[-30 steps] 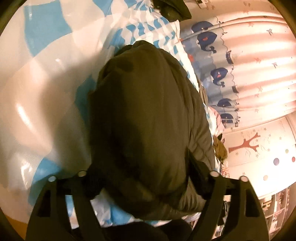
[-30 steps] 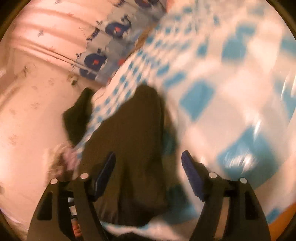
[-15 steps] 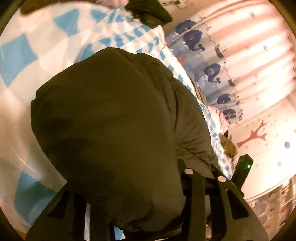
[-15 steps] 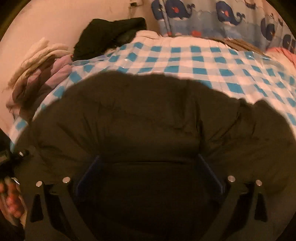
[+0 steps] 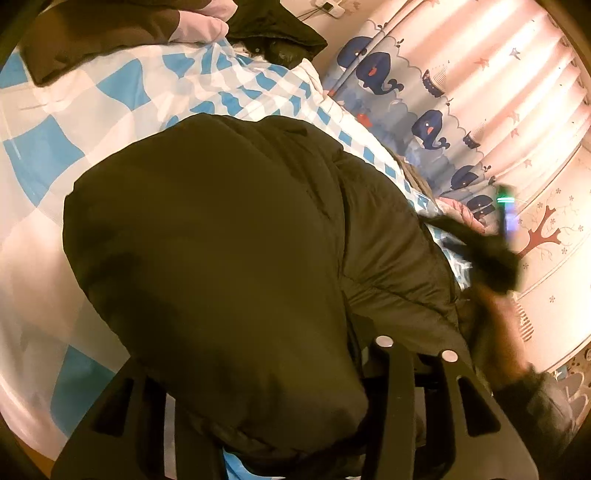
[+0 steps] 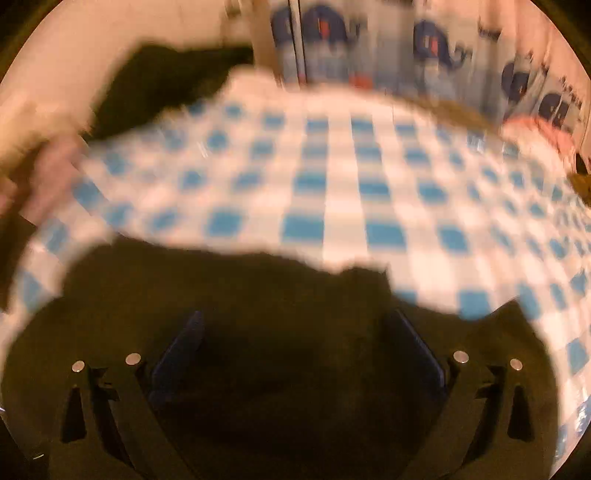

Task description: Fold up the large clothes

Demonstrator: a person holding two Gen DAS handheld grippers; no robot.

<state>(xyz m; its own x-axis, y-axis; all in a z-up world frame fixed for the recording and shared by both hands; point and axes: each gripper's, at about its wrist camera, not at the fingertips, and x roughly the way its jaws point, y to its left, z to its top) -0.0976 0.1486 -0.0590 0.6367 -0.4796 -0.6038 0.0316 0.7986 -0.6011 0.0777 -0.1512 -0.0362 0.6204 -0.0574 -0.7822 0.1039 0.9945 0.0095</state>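
Note:
A dark olive padded jacket [image 5: 221, 240] lies bunched on the blue-and-white checked bed cover [image 5: 44, 155]. In the left wrist view a thick fold of it bulges up over my left gripper [image 5: 258, 369] and hides the pads. Those jaws are opening a little, with the jacket still packed between them. In the blurred right wrist view my right gripper [image 6: 295, 332] stands wide open just above the jacket [image 6: 258, 295]. Both blue pads [image 6: 177, 354] show, apart from the cloth. A blurred hand [image 5: 498, 332] carries that gripper at the jacket's right edge.
A black garment [image 5: 280, 33] and a brown and pink pile of clothes [image 5: 110, 33] lie at the head of the bed. A whale-print curtain [image 5: 424, 122] hangs beyond the far side. A pink garment [image 6: 539, 133] lies at the bed's right edge.
The right gripper swung fast across the bed and its jaws widened; much more checked cover now shows ahead of it. The left gripper rose and rolled, with the jacket fold now bulging over it.

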